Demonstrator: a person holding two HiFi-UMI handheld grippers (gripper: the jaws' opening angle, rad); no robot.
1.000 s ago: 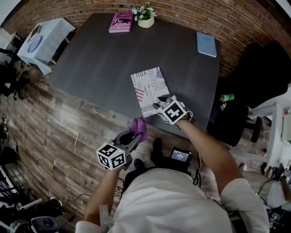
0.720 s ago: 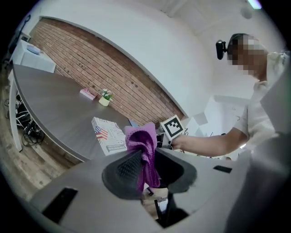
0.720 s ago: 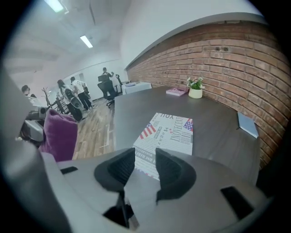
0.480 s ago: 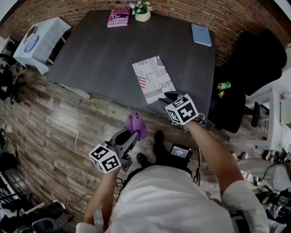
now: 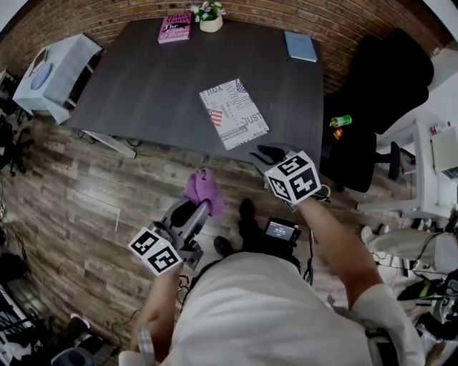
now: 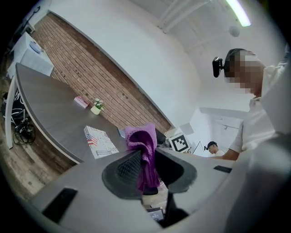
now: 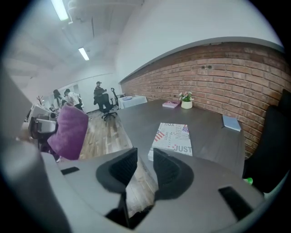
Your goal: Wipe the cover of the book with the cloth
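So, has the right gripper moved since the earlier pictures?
Yes. The right gripper has drawn back from the book, off the table, toward the person; its fingers have just been closing, nothing between them.

The book (image 5: 233, 113) is laid on the table (image 5: 157, 93) near its front edge. A second book (image 5: 175, 27) and a plant pot (image 5: 210, 16) are set together at the far edge, a notebook (image 5: 300, 46) at the far right corner. The cloth (image 5: 203, 189) is held in the left gripper (image 5: 198, 209), before the table, left of the right gripper (image 5: 268, 154).
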